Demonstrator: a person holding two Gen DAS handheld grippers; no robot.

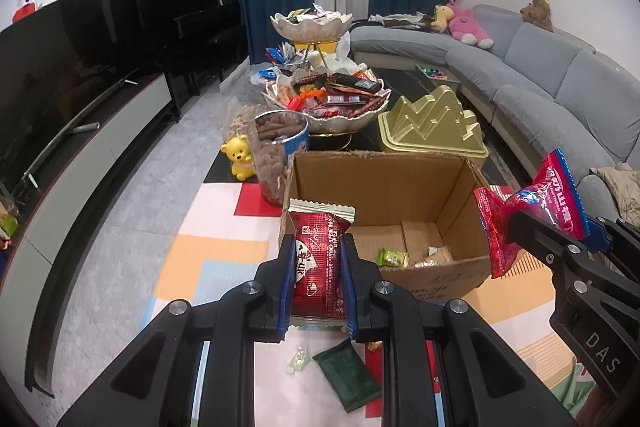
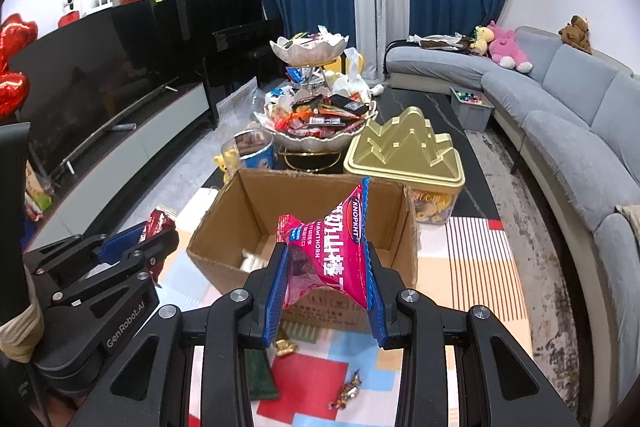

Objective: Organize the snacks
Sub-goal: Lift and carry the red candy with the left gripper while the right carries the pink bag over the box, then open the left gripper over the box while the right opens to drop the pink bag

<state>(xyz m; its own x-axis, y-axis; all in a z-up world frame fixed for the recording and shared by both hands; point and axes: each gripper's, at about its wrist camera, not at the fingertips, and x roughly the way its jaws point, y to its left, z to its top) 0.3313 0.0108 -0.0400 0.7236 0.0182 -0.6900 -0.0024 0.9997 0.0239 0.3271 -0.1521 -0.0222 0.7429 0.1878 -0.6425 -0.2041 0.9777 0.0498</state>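
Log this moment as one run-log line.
left tongs: shut on red snack packet | right tongs: shut on pink hawthorn packet | cardboard box: open, beyond both | step: drop pending

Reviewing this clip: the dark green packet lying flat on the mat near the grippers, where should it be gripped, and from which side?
Judging by pose, take the dark green packet across its narrow width near the middle, coming from above. It lies flat on the mat, so only its long edges offer purchase.

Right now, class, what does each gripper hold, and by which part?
Left gripper: red snack packet, by its long sides. Right gripper: pink hawthorn packet, by its lower half.
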